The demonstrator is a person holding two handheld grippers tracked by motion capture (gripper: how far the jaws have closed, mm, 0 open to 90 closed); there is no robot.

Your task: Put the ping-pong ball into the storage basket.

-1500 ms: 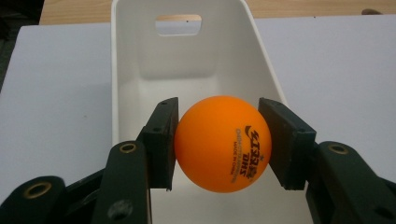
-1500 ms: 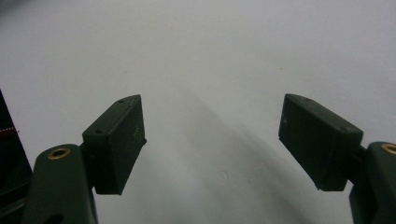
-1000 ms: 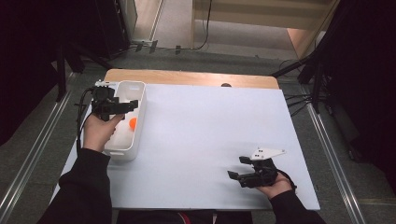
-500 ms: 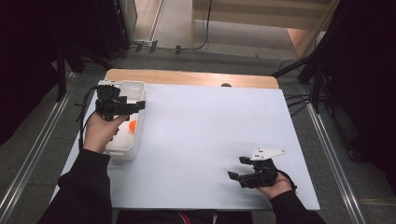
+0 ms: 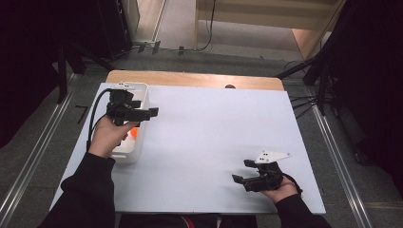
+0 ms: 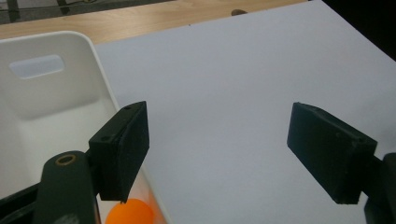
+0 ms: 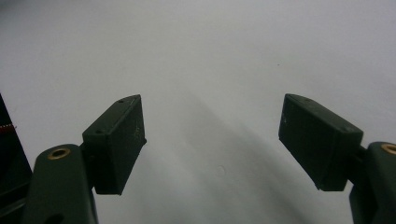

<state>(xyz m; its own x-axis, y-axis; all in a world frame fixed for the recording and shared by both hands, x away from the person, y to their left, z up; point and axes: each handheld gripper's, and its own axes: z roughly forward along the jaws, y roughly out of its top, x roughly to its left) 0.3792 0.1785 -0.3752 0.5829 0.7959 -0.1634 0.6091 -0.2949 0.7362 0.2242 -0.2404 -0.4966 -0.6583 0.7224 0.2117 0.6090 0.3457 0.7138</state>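
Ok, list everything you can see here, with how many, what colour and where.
bin: one, white plastic, with a handle cut-out, at the left edge of the table
ball: one, orange, inside the bin, near its right wall
table top: one, white, with a strip of bare wood along the far edge
small dark spot: one, on the wood strip at the far edge; too small to tell what it is
floor rails: metal, on the grey floor on either side of the table
left gripper: one, black, jaws open and empty, over the bin's right wall
right gripper: one, black with a grey three-cornered plate, jaws open and empty, low over the table's near right part
sleeves: two, black, coming in from the near edge
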